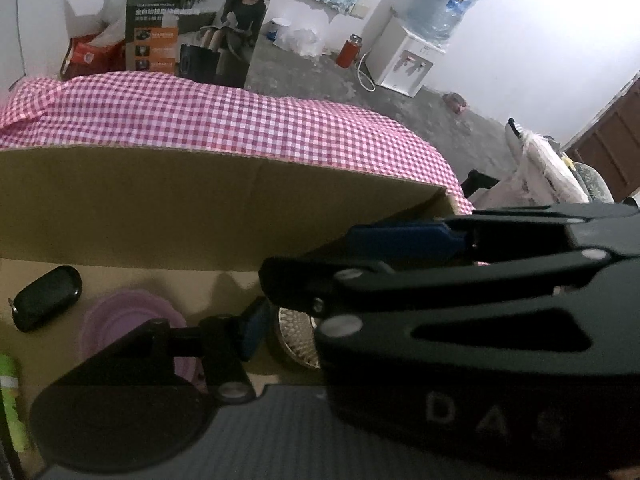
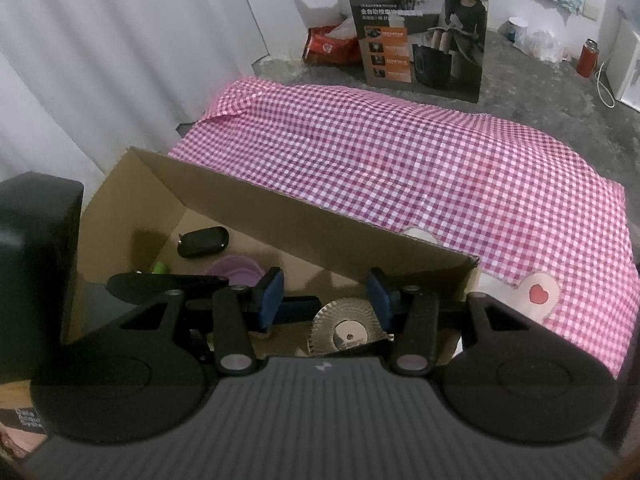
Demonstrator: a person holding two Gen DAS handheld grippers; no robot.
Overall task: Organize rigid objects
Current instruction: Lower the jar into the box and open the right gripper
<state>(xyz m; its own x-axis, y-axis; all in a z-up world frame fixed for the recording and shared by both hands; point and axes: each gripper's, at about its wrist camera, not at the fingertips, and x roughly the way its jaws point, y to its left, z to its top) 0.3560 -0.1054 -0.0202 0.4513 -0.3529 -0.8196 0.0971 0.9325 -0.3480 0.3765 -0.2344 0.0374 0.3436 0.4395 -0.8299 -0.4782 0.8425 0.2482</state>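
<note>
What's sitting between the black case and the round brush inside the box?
The purple bowl lies between the black case and the round brush on the cardboard box floor; the right wrist view shows it best.

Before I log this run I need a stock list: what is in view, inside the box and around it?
cardboard box: one, brown, open, on the checked cloth
black case: one, on the box floor, far left
purple bowl: one, box floor, middle
round brush disc: one, silvery, box floor, between the right claw's fingers
green item: one, box floor, left, mostly hidden
checked cloth: one, pink and white
Philips carton: one, on the floor behind
water dispenser: one, white
left claw: black, blue pads
right claw: black, blue pads, open
</note>
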